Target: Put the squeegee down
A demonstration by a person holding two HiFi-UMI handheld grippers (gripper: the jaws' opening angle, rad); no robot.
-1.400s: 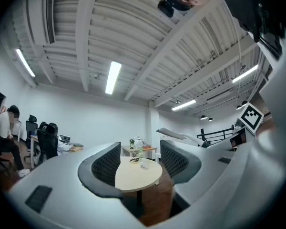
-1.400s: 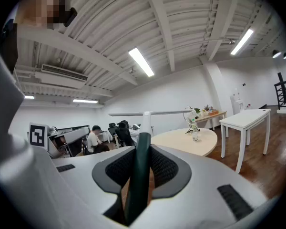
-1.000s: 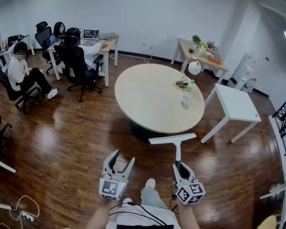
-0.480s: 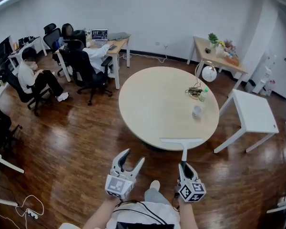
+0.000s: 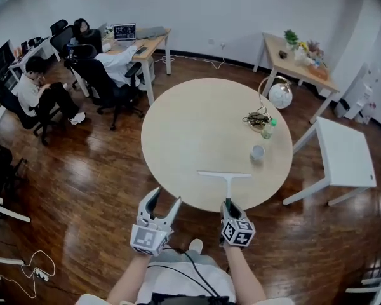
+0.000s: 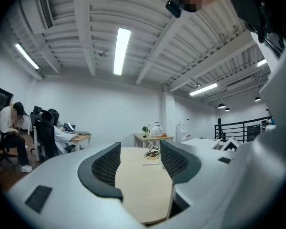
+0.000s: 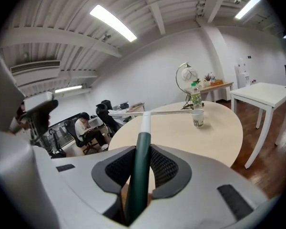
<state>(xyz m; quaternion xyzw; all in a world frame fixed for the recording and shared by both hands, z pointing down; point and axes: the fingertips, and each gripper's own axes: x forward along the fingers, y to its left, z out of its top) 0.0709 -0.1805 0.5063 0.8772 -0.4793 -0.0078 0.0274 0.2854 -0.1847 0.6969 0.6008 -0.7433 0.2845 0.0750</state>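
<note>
My right gripper (image 5: 228, 205) (image 7: 139, 162) is shut on the dark green handle of the squeegee (image 5: 226, 178) (image 7: 144, 128). Its white neck and long white blade hang over the near part of the round beige table (image 5: 197, 126) (image 7: 214, 132), the blade lying crosswise. My left gripper (image 5: 162, 203) (image 6: 140, 162) stands open with nothing between its fingers, just outside the table's near edge, to the left of the right one. In the left gripper view the tabletop (image 6: 143, 185) runs away between the jaws.
A paper cup (image 5: 258, 152) (image 7: 197, 118), a green bottle (image 5: 267, 128) (image 7: 195, 97), cables and a globe lamp (image 5: 280, 96) stand at the table's right side. A white square table (image 5: 346, 151) is to the right. People sit on office chairs by desks at the back left (image 5: 41, 94).
Both grippers have come forward to the round table. The squeegee's blade, earlier short of the near edge, now hangs over the tabletop. The right gripper has sunk lower.
</note>
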